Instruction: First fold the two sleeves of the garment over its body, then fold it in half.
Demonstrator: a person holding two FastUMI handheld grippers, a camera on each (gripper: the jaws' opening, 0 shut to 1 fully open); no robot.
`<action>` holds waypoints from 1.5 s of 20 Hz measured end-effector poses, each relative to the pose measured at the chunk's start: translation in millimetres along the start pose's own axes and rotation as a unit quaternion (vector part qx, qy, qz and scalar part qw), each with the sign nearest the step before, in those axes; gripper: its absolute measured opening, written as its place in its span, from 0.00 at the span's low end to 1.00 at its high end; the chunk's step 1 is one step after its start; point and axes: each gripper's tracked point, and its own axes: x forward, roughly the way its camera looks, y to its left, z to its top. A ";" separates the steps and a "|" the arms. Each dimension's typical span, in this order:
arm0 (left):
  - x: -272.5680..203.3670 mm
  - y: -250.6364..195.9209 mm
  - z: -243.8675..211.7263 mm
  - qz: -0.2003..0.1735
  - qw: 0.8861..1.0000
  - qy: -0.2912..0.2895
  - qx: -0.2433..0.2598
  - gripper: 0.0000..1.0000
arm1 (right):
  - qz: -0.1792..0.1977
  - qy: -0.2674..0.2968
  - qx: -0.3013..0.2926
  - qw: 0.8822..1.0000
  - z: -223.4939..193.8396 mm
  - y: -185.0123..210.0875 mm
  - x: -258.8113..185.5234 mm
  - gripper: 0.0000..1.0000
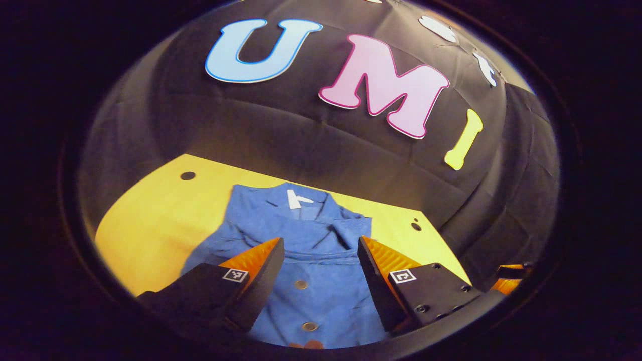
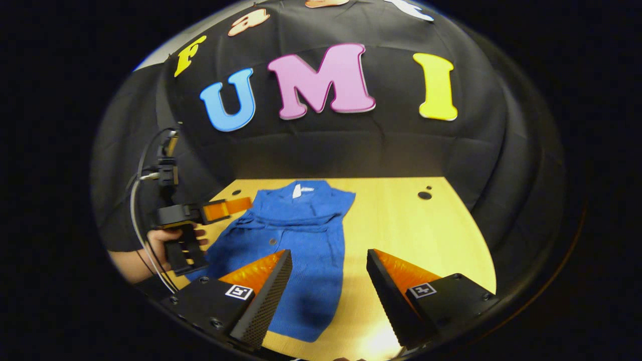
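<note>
A blue button-up shirt [image 1: 306, 223] lies flat on the yellow table [image 1: 150, 225], collar and white label at the far end. In the right gripper view the shirt [image 2: 301, 225] looks narrow, with folds of cloth lying across its chest. My left gripper [image 1: 321, 240] hovers open over the shirt's buttoned front, below the collar. My right gripper [image 2: 329, 253] is open above the shirt's right edge and lower hem, nothing between its fingers. A hand [image 2: 163, 243] holds the left gripper [image 2: 225, 208] at the shirt's left side.
The table [image 2: 411, 230] has bare wood right of the shirt and small dark holes [image 2: 425, 195] near its far corners. The black cloth wall [image 2: 351, 150] closes the back and sides. A cable [image 2: 138, 200] hangs from the left gripper.
</note>
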 end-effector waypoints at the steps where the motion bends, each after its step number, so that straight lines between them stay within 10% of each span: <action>1: -25.7 28.1 -13.4 0.030 0.999 0.003 0.011 0.85 | 0.006 0.015 -0.003 1.000 -13.0 4.3 3.8 0.96; 11: -116.1 154.3 -183.9 0.120 0.967 0.227 0.008 0.82 | -0.044 0.226 0.033 0.973 -167.3 8.5 22.9 0.99; 20: -101.4 150.7 -195.5 0.095 0.956 0.273 0.051 0.84 | -0.092 0.273 0.058 0.956 -210.0 -4.8 15.6 0.99; 25: -96.5 137.1 -199.1 0.071 0.955 0.278 0.071 0.52 | -0.102 0.279 0.049 0.954 -213.3 1.4 20.1 0.94; 27: -95.1 126.9 -199.7 0.063 0.957 0.276 0.068 0.34 | -0.099 0.281 0.056 0.953 -211.8 10.4 22.6 0.88; 30: -97.5 128.5 -201.3 0.063 0.957 0.274 0.072 0.18 | -0.082 0.282 0.078 0.953 -212.2 25.5 28.6 0.23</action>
